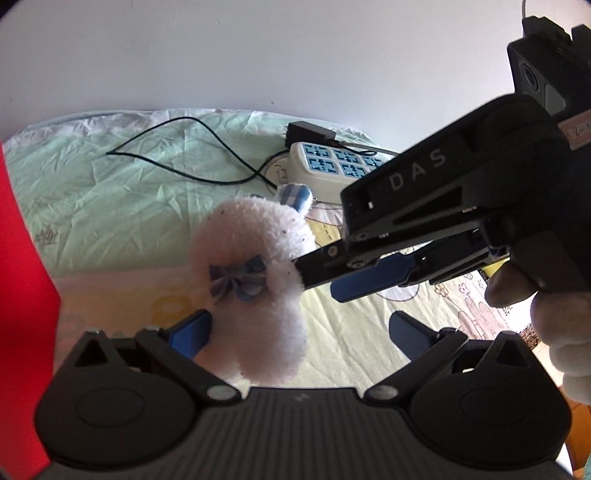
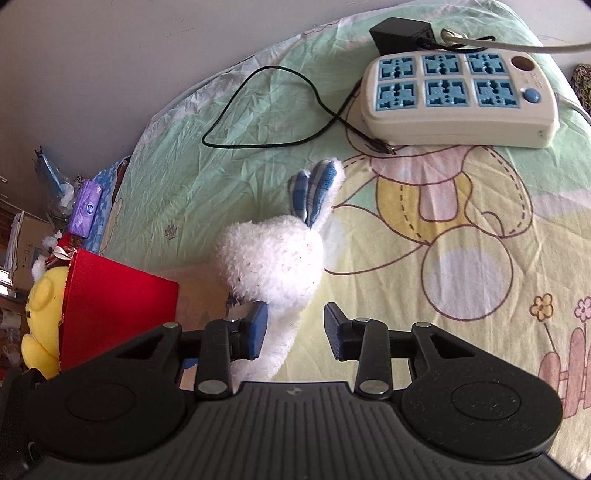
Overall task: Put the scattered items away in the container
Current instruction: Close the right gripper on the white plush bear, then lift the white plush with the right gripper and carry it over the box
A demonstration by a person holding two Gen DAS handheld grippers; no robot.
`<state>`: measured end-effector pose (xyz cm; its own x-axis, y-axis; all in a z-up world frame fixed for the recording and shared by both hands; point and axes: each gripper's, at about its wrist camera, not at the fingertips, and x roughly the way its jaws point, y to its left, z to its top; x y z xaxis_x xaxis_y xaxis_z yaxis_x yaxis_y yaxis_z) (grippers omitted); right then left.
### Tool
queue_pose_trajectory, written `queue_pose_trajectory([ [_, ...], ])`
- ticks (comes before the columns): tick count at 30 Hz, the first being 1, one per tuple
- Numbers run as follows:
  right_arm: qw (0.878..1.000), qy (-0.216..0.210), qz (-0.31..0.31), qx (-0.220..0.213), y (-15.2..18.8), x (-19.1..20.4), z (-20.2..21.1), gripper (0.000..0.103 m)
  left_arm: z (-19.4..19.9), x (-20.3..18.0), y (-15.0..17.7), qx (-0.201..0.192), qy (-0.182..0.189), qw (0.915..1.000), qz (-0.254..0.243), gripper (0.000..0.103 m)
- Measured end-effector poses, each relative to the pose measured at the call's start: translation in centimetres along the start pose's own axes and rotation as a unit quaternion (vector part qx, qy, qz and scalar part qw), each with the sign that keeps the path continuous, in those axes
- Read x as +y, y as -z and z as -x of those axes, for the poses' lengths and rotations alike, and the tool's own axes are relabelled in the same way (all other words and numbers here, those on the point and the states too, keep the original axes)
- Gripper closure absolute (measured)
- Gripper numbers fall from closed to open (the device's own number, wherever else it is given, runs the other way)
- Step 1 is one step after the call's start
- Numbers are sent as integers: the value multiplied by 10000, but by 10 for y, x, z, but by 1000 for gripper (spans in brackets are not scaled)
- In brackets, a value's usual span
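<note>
A white plush rabbit with blue checked ears and a blue bow lies on the bed sheet. In the left wrist view it sits between my left gripper's open jaws, close to the left pad. My right gripper comes in from the right in that view, its fingertips at the rabbit's side. In the right wrist view the rabbit lies between my right gripper's jaws, against the left pad, with a gap to the right one. The red container stands at the left, also in the left wrist view.
A white power strip with blue sockets, a black adapter and a thin black cable lie at the far side of the bed. A yellow plush toy sits beside the red container. Clutter stands beyond the bed's left edge.
</note>
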<state>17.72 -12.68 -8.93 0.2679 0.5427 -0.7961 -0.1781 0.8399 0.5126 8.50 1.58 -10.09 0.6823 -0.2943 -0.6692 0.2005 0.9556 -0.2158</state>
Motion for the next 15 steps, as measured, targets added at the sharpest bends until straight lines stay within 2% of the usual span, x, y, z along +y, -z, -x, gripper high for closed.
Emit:
queue_pose_trajectory([
  [2,9998,-140,-142,-80,1,-9,6,65,3,1,0,19,61,10000,-11,2],
  [5,9977,-487,-329,-334,-1,-16,15,62,14,10,-2,1,253,9994,246,2],
  [7,9956,-662,-457,-480,-4,-19,17,52,16,15,-4,-19,281,9989,374,2],
  [11,9951,-656,-492,-557,-7,-22,7,50,-4,25,-9,284,230,9976,592,2],
  [15,9928,-754,-672,-641,-5,-33,1,41,-18,33,-15,331,310,9960,767,2],
])
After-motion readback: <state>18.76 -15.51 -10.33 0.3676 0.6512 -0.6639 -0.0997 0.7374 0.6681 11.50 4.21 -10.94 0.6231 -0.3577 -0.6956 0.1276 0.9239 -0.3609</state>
